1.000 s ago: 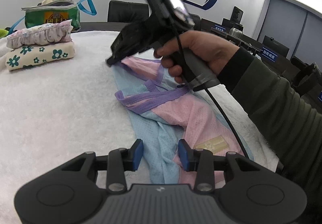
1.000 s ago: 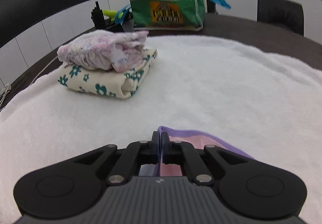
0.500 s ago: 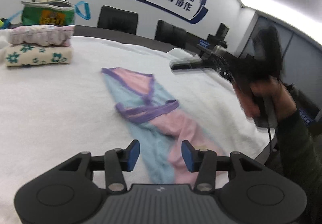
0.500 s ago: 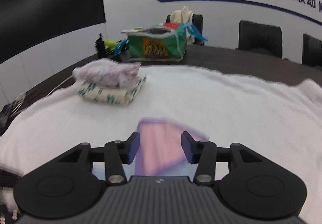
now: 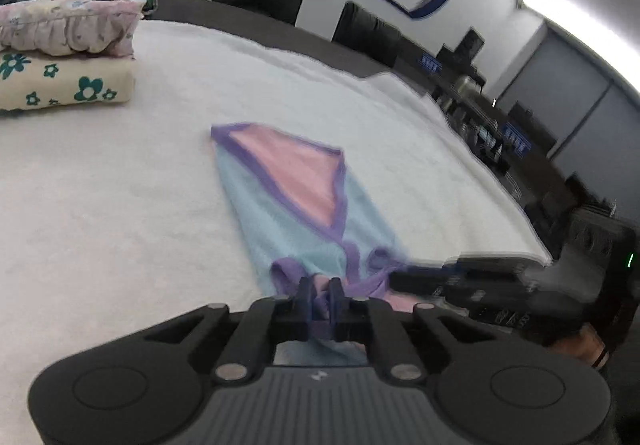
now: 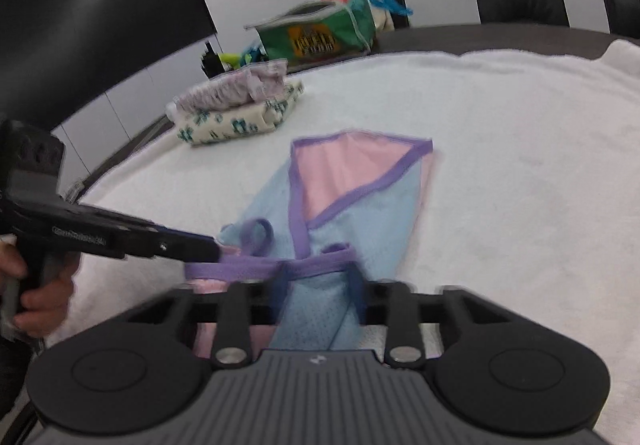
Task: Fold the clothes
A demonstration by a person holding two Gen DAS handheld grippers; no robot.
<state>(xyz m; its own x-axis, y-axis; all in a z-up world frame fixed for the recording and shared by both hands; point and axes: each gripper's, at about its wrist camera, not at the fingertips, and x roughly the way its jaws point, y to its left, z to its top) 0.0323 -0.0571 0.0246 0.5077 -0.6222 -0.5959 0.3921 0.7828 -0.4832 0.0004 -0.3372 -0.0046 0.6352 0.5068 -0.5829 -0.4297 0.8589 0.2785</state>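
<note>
Left gripper point(image 5: 320, 295) clamped on purple strap of pink-blue garment point(image 5: 296, 201) lying on white towel point(image 5: 120, 205), near garment edge hidden under gripper body; right gripper point(image 6: 320, 281) fingers apart over garment's near end, blurred; folded stack point(image 6: 236, 107) well beyond garment.

White towel-covered table point(image 5: 120, 205), probably.

Left gripper point(image 5: 320, 299) low over garment point(image 5: 296, 197) near end, fingers pinched on purple trim. Right gripper point(image 6: 318, 285) beside it, fingers spread, astride garment.
</note>
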